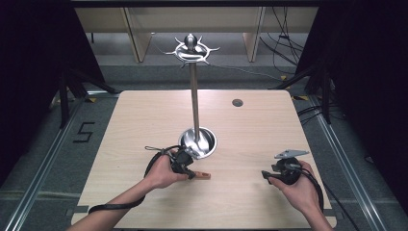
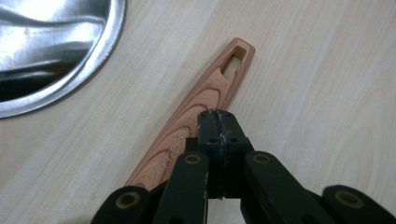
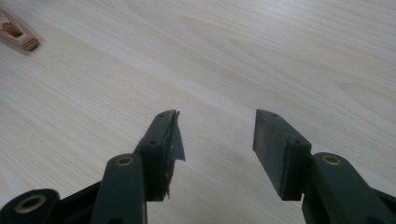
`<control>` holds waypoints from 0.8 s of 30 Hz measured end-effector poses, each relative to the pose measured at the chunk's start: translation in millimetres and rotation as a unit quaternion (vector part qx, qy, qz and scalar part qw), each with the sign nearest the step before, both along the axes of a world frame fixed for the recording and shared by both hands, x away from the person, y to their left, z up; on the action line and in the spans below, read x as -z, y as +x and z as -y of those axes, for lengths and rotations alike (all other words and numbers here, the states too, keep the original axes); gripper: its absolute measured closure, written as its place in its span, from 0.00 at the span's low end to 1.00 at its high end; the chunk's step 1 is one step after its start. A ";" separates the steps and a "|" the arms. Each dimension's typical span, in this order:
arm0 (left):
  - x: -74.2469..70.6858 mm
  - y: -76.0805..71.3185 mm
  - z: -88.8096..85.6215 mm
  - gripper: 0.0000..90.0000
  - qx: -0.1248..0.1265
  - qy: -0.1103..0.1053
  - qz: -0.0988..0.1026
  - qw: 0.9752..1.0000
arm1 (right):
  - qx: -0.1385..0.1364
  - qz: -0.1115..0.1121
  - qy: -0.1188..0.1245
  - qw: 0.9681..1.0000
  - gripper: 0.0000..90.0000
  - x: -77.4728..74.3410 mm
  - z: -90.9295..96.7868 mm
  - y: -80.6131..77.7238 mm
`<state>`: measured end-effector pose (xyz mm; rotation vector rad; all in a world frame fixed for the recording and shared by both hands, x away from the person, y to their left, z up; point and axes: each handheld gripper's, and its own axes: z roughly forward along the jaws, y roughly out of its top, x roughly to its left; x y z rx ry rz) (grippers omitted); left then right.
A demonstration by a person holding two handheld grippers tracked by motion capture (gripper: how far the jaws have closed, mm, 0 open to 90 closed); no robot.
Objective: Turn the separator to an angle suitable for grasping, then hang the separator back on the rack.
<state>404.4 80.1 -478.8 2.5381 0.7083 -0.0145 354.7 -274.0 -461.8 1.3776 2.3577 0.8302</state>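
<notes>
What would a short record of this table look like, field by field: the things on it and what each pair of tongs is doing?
table: pale wooden tabletop
stand: tall shiny metal pole with hooked crown and round dish base
utensil: reddish layered-wood handle with a slot at its end, lying flat beside the dish base
left tongs: jaws shut together, above the handle
right tongs: jaws open, nothing between them, over bare table

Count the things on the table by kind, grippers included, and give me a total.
Metal hook stand with round base: 1
Wooden handle with a slot at its end: 1
Hand-held grippers: 2, left gripper with jaws shut, right gripper with jaws open
Total: 4
</notes>
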 end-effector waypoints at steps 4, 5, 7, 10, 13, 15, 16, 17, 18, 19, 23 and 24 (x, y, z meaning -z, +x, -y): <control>-8.1 -1.9 -0.2 0.92 -0.006 -0.011 0.021 1.000 | -0.003 0.001 0.000 1.000 0.56 -0.6 -2.0 -1.3; -17.4 -2.3 -0.6 0.84 0.008 0.003 0.032 0.999 | 0.006 -0.008 0.002 1.000 0.56 -2.1 -3.3 -3.4; -23.3 -1.2 -1.3 0.68 0.035 0.035 0.027 0.998 | 0.002 -0.001 0.005 1.000 0.55 -3.0 -2.7 -1.8; -28.0 2.1 -4.4 0.57 0.035 0.053 0.033 0.997 | -0.002 0.004 0.008 1.000 0.56 -2.9 -2.0 -0.2; -32.8 17.0 -13.6 0.51 0.060 0.088 0.040 0.994 | 0.003 -0.003 0.011 1.000 0.56 -4.6 -1.2 -0.6; -33.5 21.5 -15.7 0.49 0.065 0.095 0.035 0.993 | -0.004 0.010 0.013 1.000 0.55 -4.2 0.8 0.9; -33.5 21.5 -15.7 0.48 0.065 0.095 0.035 0.993 | -0.004 0.010 0.013 1.000 0.55 -4.2 0.8 0.9; -33.0 23.1 -15.9 0.48 0.062 0.093 0.038 0.993 | 0.004 0.004 0.014 1.000 0.55 -5.8 0.9 -0.5; -33.0 23.1 -15.9 0.47 0.062 0.093 0.038 0.993 | 0.004 0.004 0.014 1.000 0.55 -5.8 0.9 -0.5; -33.8 26.1 -16.7 0.47 0.083 0.109 0.034 0.990 | -0.004 0.015 0.006 1.000 0.55 -4.7 3.0 1.5; -28.8 27.0 -14.3 0.47 0.093 0.132 0.027 0.987 | 0.000 0.017 0.008 1.000 0.55 -6.8 1.6 2.6; -28.1 28.1 -13.3 0.48 0.101 0.135 0.025 0.985 | -0.004 0.020 0.003 1.000 0.55 -6.2 2.0 3.6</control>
